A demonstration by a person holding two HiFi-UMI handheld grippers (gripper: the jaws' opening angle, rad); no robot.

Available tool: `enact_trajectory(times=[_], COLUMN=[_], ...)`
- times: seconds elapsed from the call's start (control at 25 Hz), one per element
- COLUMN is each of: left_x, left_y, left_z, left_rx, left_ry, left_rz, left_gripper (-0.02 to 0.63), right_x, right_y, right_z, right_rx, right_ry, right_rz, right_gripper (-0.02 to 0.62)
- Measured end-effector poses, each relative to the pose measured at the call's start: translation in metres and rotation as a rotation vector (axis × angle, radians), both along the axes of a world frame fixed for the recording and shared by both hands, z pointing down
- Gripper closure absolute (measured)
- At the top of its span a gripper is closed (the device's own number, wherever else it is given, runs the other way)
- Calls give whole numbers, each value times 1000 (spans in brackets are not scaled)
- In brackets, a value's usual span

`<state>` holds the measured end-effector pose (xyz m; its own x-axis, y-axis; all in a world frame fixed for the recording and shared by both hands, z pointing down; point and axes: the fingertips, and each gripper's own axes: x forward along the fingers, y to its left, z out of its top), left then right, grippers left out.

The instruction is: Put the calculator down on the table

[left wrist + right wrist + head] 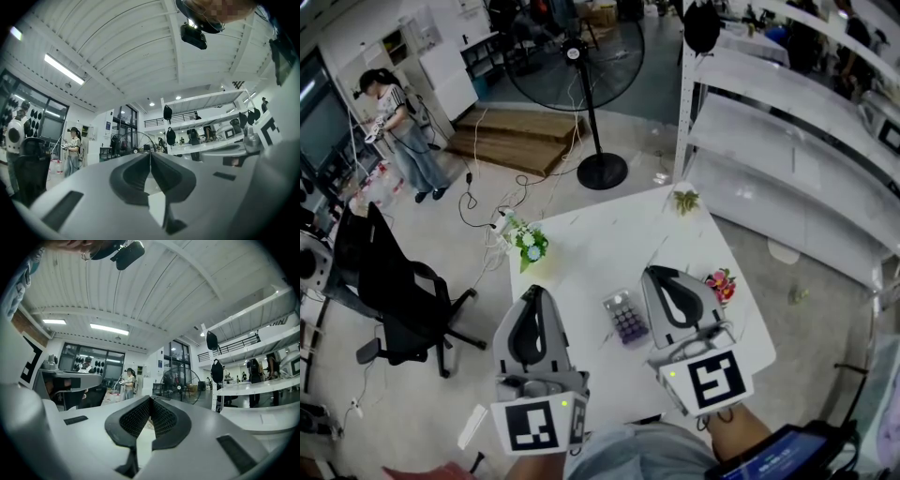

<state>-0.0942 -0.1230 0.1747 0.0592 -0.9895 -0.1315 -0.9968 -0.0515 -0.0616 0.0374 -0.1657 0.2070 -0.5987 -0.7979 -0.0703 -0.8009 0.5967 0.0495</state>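
The calculator (625, 317), grey with purple keys, lies flat on the white table (600, 244) near its front edge. It sits between my two grippers and neither touches it. My left gripper (535, 292) is to its left, jaws pressed together with nothing between them (150, 154). On the calculator's right, my right gripper (657, 272) is also shut and empty (150, 400). Both point away from me, roughly level, over the table.
A bunch of white and green flowers (528, 242) lies at the table's left edge, pink flowers (721, 283) at its right edge, a small plant (685, 200) at the far corner. A standing fan (581, 56), an office chair (394, 291), white shelving (787, 159) and a person (398, 131) surround the table.
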Motion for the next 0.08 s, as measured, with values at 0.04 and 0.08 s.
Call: enact_trajectory(times=[0.04, 0.08], left_x=[-1, -1], left_y=[-1, -2], left_z=[1, 2], left_rx=[4, 7], left_ry=[0, 1], left_rz=[-1, -3], left_gripper=[592, 592], right_x=[0, 0], right_y=[-1, -2], right_z=[1, 3], right_rx=[-1, -3], right_ry=[-1, -1], right_rz=[1, 2], right_gripper=[578, 578])
